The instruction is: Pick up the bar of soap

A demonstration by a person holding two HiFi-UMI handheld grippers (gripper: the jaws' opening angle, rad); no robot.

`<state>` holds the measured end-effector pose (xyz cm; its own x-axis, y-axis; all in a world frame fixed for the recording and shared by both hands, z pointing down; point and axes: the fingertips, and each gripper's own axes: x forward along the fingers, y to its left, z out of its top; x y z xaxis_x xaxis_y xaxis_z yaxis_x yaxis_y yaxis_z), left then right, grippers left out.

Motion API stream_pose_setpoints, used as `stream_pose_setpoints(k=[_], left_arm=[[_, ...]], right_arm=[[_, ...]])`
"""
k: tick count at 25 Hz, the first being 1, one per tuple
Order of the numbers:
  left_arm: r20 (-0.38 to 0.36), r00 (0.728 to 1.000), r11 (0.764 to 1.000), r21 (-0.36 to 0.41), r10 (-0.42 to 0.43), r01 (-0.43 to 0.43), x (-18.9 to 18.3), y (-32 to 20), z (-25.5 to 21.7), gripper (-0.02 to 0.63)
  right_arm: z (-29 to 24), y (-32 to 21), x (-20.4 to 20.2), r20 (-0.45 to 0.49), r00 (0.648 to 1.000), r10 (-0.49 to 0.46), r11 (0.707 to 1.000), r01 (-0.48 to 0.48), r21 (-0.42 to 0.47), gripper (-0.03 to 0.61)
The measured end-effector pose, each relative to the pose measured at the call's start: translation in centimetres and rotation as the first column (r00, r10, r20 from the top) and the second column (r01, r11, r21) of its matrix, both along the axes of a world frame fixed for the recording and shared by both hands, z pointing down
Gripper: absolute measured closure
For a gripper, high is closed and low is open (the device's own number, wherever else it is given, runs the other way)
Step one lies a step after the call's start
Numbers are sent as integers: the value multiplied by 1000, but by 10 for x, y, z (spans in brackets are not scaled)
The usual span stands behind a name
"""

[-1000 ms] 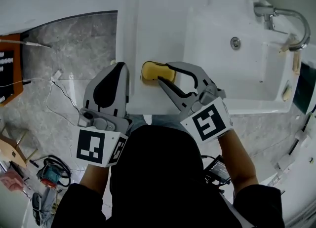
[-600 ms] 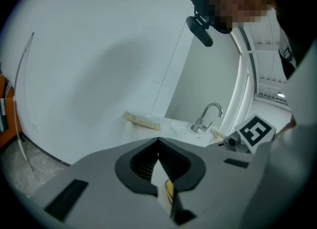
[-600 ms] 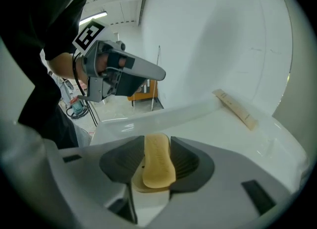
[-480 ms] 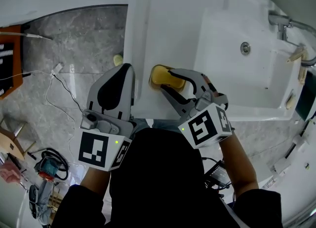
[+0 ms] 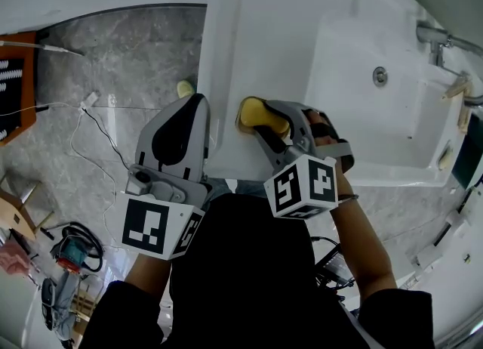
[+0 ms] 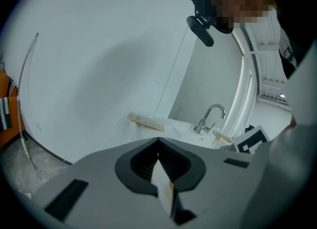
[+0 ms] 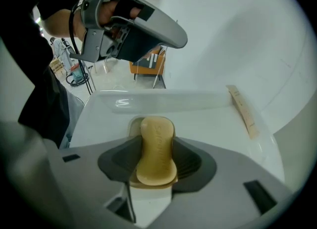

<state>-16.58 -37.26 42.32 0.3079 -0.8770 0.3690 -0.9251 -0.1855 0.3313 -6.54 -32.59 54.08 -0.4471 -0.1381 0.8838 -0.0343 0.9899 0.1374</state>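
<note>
**A:** Right gripper view settles it. The right gripper (image 7: 157, 146) has just been opening its jaws, and they now stand wide. The bar of soap (image 7: 156, 124) sits between the pads and is not yet pinched.

**B:** Where does the soap lie?

**A:** On the white ledge (image 5: 260, 45), at its near edge, left of the basin (image 5: 377, 106). Its long axis runs along the line of the jaws.

**B:** And the other hand?

**A:** The left gripper (image 6: 159, 158) hangs just left of the ledge. Its jaws are together, and I can see nothing in them.

**B:** So how should the close go?

**A:** I'd keep the bar centred between the pads. I'd go low enough that they meet its long sides rather than the rounded top, then close slowly and squarely.

**B:** What's the risk?

**A:** Soap is probably slick, and this bar is curved. A pinch that is too high or off-centre could squirt it toward the far side or off the near edge. I'd lift straight up only once both pads bear evenly.
</note>
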Motion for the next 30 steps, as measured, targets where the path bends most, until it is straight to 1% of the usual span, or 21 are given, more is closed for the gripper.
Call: stream_pose_setpoints(k=[6, 8, 11, 14, 16, 18, 20, 22, 23, 25, 28, 30], left_arm=[[-11, 1000, 1000, 2, 3, -3, 1, 5, 2, 607], [-15, 1000, 1000, 3, 11, -11, 5, 7, 2, 607], [-22, 999, 1000, 9, 24, -24, 9, 9, -1, 607], [-24, 999, 999, 16, 34, -34, 9, 9, -4, 607], [-19, 999, 999, 19, 34, -33, 8, 7, -7, 607], [-17, 999, 999, 23, 31, -31, 8, 5, -9, 607], [-19, 999, 999, 25, 31, -31, 8, 3, -12, 607], [-18, 999, 999, 27, 34, -34, 8, 1, -14, 607], [-18, 999, 999, 28, 36, -36, 9, 0, -15, 607], [-16, 999, 999, 31, 41, -40, 11, -1, -18, 607], [-9, 999, 998, 36, 47, -47, 13, -4, -22, 606], [-3, 999, 998, 45, 53, -53, 14, -7, -28, 607]], right_arm=[[2, -2, -5, -63, 997, 42, 999, -43, -13, 390], [4, -2, -7, -53, 998, 44, 999, -45, -21, 390], [2, -3, -6, -23, 998, 62, 998, -63, -28, 390], [-6, -8, -4, 25, 992, 123, 992, -122, -43, 390], [-16, -11, -3, 88, 979, 187, 980, -179, -89, 390], [-24, -14, 0, 140, 958, 249, 962, -228, -150, 390], [-26, -14, 3, 157, 948, 278, 949, -246, -196, 390], [-30, -14, -1, 187, 940, 287, 945, -246, -215, 390], [-33, -14, -2, 212, 931, 298, 941, -250, -227, 390], [-44, -17, -3, 274, 897, 348, 921, -272, -277, 390], [-70, -28, -4, 377, 821, 428, 886, -299, -355, 390], [-85, -36, -3, 429, 779, 457, 876, -311, -369, 390]])
